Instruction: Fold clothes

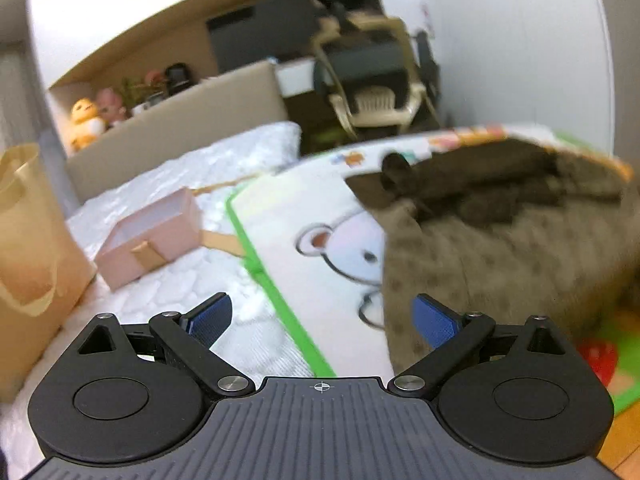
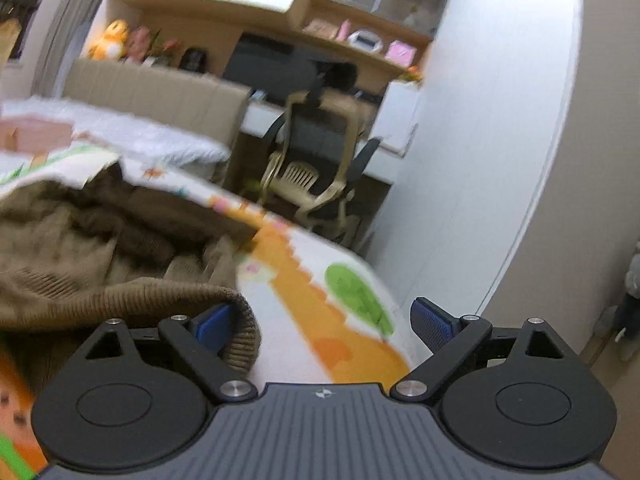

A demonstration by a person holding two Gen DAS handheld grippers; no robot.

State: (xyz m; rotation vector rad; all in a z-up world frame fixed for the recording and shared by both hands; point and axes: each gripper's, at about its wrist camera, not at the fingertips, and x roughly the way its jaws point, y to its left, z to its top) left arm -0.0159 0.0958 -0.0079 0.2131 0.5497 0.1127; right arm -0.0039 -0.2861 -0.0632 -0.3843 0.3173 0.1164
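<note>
Brown knitwear, a sweater [image 1: 500, 248], lies in a rumpled heap on a cartoon-printed mat [image 1: 320, 240] spread over a bed; in the left wrist view it fills the right half of the mat, its darker folds bunched at the far end, beside a printed bear face. The left gripper [image 1: 322, 320] hangs above the near edge of the mat with its jaws spread wide and nothing between them; its right blue pad [image 1: 436, 320] shows in front of the sweater's near edge, though whether it touches the cloth cannot be told. To the left of the mat, on the white quilt [image 1: 180, 192], sit a pink box [image 1: 150, 236] and a paper bag [image 1: 28, 264]. In the right wrist view the right gripper [image 2: 322, 322] is likewise wide apart and grips nothing; the ribbed hem of the sweater [image 2: 132, 296] curls over and around its left pad [image 2: 214, 326], while the right pad stands free over the orange and green print of the mat [image 2: 340, 320]. Beyond the bed stand a headboard [image 2: 160, 92], a desk chair [image 2: 320, 160], and a shelf with plush toys [image 2: 112, 42]. Both views are blurred.
</note>
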